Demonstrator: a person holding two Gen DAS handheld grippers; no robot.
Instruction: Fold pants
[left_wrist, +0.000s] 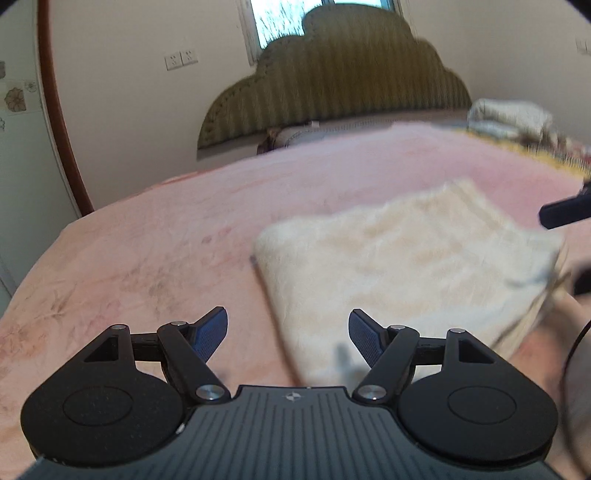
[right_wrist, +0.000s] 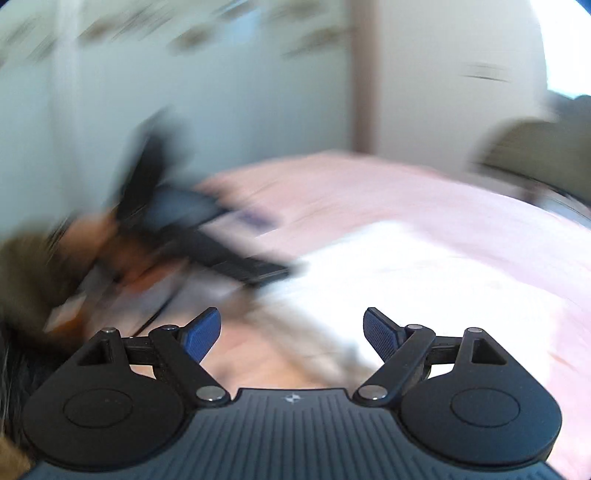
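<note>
Cream fleece pants (left_wrist: 406, 266) lie folded into a thick block on the pink bed cover (left_wrist: 166, 240). My left gripper (left_wrist: 288, 332) hovers open just short of the block's near left corner, with nothing between its blue pads. A dark finger of the right gripper (left_wrist: 565, 212) shows at the far right edge. In the blurred right wrist view the pants (right_wrist: 424, 280) look white and lie ahead. My right gripper (right_wrist: 291, 334) stands open over their near edge with nothing in it. The left gripper (right_wrist: 221, 254), held by a hand, shows as a dark smear at the left.
A green scalloped headboard (left_wrist: 340, 81) stands at the far end of the bed, with pillows and a pale bundle of bedding (left_wrist: 509, 118) at the back right. A wardrobe with a brown-framed door (left_wrist: 55, 110) is at the left. A thin dark cable (left_wrist: 569, 354) hangs at the right.
</note>
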